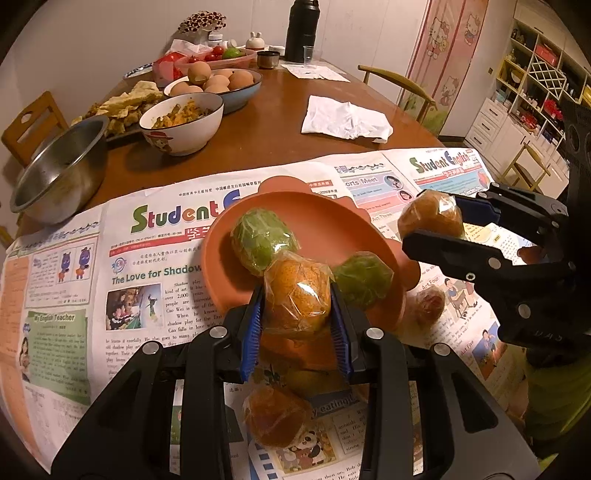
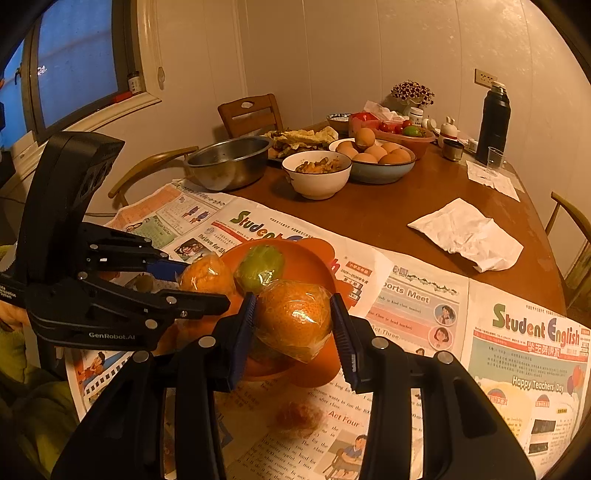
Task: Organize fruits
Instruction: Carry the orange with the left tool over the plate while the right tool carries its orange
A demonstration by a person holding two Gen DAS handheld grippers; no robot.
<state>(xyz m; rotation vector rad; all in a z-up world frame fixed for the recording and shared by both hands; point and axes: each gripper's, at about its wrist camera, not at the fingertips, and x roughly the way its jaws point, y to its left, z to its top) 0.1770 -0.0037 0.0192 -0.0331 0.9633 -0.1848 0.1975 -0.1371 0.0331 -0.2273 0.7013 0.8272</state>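
Two grippers, each pinching a wrapped orange over an orange plate (image 1: 236,236). In the left wrist view, left gripper (image 1: 297,321) at bottom centre, blue-padded fingers (image 1: 253,332) pressed on either side of the left orange (image 1: 297,295) — held above the plate's near rim. Two green fruits on the plate: the bigger (image 1: 262,242) at frame centre, the smaller (image 1: 364,278) just right of the held orange, both in clear film.

Right gripper (image 1: 436,221) at right of that frame, fingers closed on the right orange (image 1: 430,218), raised beyond the plate's right edge. Same grip in the right wrist view: right gripper (image 2: 295,325) low at centre, right orange (image 2: 293,317) squeezed between its fingers (image 2: 243,325), over the plate (image 2: 306,262). Left gripper (image 2: 207,284) at left of that frame with the left orange (image 2: 207,277) touching the big green fruit (image 2: 260,267).

Loose fruit on the newspaper (image 1: 74,280): one wrapped orange (image 1: 277,415) at bottom centre of the left view under the gripper, another reddish one (image 1: 428,304) just right of the plate, blurred in the right view (image 2: 299,417).

Farther back on the worktop (image 1: 266,125) — a steel bowl (image 1: 59,170) at left, a white bowl (image 1: 184,122) of food, a blue bowl (image 1: 236,99) of eggs, a crumpled white cloth (image 1: 345,120) at upper right of centre, a black flask (image 1: 303,29) at top.
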